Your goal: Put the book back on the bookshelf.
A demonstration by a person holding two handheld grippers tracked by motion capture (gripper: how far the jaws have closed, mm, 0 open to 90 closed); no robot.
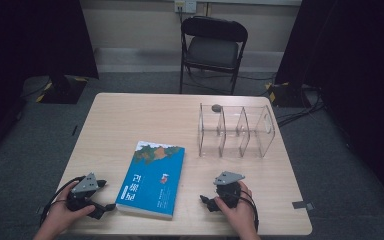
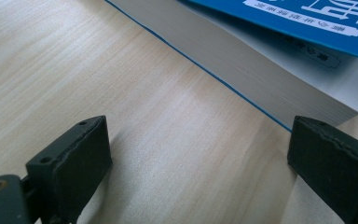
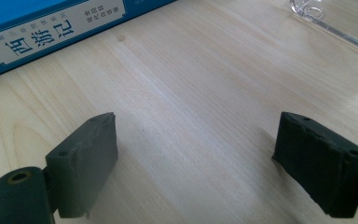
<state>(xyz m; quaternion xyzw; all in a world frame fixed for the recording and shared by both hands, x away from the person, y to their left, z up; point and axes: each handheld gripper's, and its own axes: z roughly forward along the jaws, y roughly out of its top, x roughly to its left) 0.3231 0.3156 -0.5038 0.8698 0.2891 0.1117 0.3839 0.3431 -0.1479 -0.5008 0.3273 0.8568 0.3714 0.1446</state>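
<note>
Both hands rest low, left tool (image 1: 109, 206) and right tool (image 1: 203, 200) gaping wide.

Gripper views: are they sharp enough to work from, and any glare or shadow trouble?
Left gripper view: book page edge sharp, soft shadow beside one jaw. Right gripper view: spine lettering readable, clear rack glints at the top corner. High view: dim, dark surroundings, table evenly lit.

Thick blue paperback book (image 1: 152, 178), lying flat and closed, cover up, near front edge of pale wooden table (image 1: 130, 120), slightly angled.
</note>
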